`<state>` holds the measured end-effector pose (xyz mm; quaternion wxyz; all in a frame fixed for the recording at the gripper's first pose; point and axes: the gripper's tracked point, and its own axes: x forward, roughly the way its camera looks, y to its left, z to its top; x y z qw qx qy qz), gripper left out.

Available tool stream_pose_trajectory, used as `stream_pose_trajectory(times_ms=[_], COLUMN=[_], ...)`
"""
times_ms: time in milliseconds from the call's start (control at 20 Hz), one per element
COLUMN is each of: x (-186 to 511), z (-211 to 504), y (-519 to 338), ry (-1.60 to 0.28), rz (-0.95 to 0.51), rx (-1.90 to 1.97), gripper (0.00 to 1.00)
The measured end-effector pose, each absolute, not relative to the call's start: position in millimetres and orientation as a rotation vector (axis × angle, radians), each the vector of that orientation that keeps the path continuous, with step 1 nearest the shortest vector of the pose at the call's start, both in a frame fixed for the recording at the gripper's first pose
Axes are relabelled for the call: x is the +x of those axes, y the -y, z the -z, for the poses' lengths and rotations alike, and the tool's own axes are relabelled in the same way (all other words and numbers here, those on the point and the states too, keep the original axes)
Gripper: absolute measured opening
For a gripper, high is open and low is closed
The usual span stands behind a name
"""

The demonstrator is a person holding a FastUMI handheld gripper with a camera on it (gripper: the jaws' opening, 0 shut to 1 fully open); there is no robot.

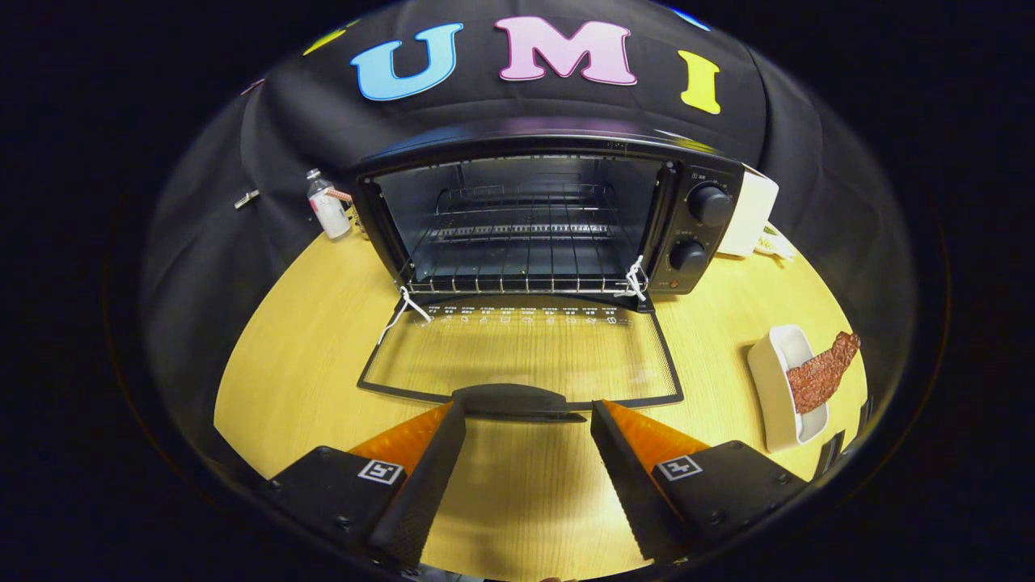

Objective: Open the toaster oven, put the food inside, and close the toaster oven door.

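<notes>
On the left, a small bottle (327, 206) stood on the desk (283, 356) just beside the toaster oven (525, 218), close enough that a wide swing toward the cavity could have tipped it; what hung on its neck was too small to make out. The oven door (517, 356) lay fully dropped and flat on the desk, its glass showing the wood grain through it, and white ties at both ends of the wire rack (517, 283) looked like snag points for anything slid in carelessly. The tongs (527, 414) were released, fingers spread wide with nothing between them, and the door handle (517, 402) sat just ahead of the tips; a push down there would likely strain the hinges or skid the whole oven backward. The oven's far interior was dim and its knob markings unreadable. To the right, well apart from the oven, the food (823, 372), a reddish-brown strip, rested in a white dish (772, 388), one end poking over the rim, so a poor pinch might have flipped it onto the desk or dragged the light dish along. A white object (752, 214) behind the oven was partly hidden and could not be identified.
</notes>
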<state>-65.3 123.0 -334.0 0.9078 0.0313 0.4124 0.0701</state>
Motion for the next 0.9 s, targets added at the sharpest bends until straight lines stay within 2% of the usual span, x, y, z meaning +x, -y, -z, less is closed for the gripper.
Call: stream_pose_trajectory(times_ms=[400, 700, 900], x=[-67.1, -59.2, -48.6], z=[257.4, 211.7, 211.8], y=[-91.4, -13.2, 53.4], ry=[-0.733, -0.663, -0.687], rz=[-0.308, -0.344, -0.335], rx=[0.097, 0.009, 0.000], gripper=[0.97, 0.97, 0.97])
